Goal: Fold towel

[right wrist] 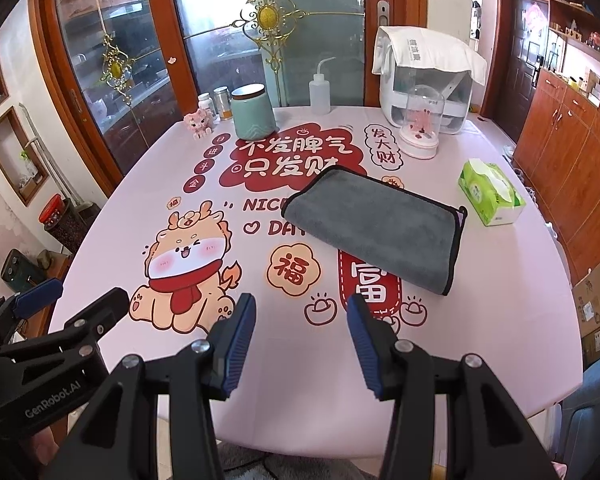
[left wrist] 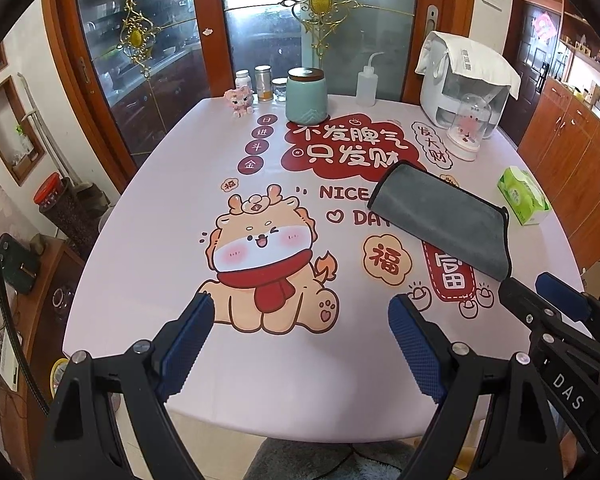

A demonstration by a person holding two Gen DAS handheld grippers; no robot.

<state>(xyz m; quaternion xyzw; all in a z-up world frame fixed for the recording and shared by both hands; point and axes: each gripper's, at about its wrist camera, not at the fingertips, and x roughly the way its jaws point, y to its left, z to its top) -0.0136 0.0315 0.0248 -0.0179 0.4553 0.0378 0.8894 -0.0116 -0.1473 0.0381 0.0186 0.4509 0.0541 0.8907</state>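
A grey towel (left wrist: 444,216) with a dark edge lies folded flat on the pink printed tablecloth (left wrist: 260,360), right of the middle; it also shows in the right wrist view (right wrist: 380,228). My left gripper (left wrist: 300,312) is open and empty, held above the near table edge, left of and nearer than the towel. My right gripper (right wrist: 302,312) is open and empty, in front of the towel's near edge, apart from it. The right gripper also shows at the right of the left wrist view (left wrist: 540,292), and the left gripper at the left of the right wrist view (right wrist: 76,300).
A green tissue pack (right wrist: 492,196) lies right of the towel. At the back stand a teal jar (right wrist: 254,116), small bottles (right wrist: 214,104), a squeeze bottle (right wrist: 320,90), a glass dome ornament (right wrist: 420,124), a white appliance (right wrist: 424,80) and a pink toy (right wrist: 199,122). Cardboard boxes (right wrist: 596,304) sit at the right.
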